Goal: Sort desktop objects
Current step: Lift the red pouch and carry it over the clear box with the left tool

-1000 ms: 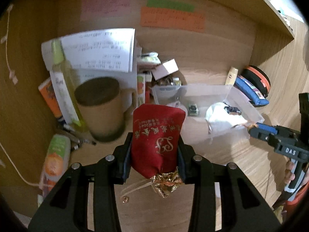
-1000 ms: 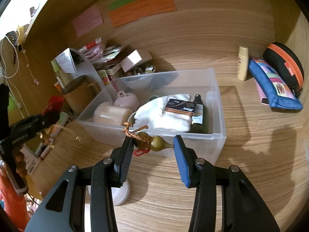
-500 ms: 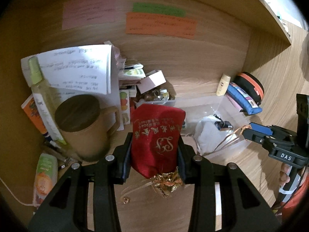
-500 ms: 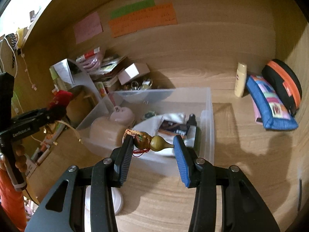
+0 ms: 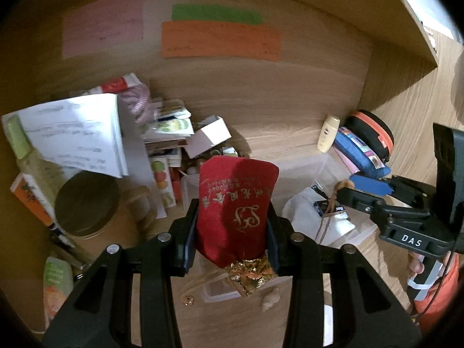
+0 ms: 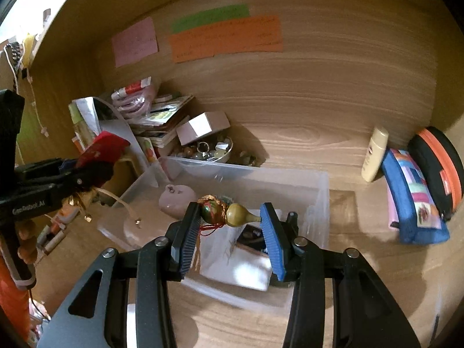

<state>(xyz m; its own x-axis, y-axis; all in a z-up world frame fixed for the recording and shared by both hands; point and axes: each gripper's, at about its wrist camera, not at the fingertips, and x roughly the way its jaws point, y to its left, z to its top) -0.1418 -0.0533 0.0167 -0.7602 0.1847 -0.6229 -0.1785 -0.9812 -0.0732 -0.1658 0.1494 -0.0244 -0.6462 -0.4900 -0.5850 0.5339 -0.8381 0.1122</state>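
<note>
My left gripper (image 5: pixel 232 232) is shut on a red cloth pouch (image 5: pixel 236 206) with gold lettering and a gold tassel, held above the near left corner of a clear plastic bin (image 5: pixel 324 171). My right gripper (image 6: pixel 230 217) is shut on a small gourd ornament (image 6: pixel 229 211) with a red cord, held over the bin (image 6: pixel 319 191). The bin holds a white cloth (image 6: pixel 240 264), a pink round item (image 6: pixel 177 200) and a dark bottle. The left gripper with the pouch (image 6: pixel 98 150) shows at the left of the right wrist view.
A lidded wooden mug (image 5: pixel 90 206), papers (image 5: pixel 72 133), stacked packets and a small white box (image 5: pixel 208 136) crowd the back left. A cream bottle (image 6: pixel 374 153), blue pencil case (image 6: pixel 411 200) and black-orange case (image 6: pixel 438 162) stand at the right. A bowl of trinkets (image 6: pixel 208 149) sits behind the bin.
Both grippers have risen and moved forward over the bin, each still holding its object. The mug has dropped to the lower left of the left wrist view.
</note>
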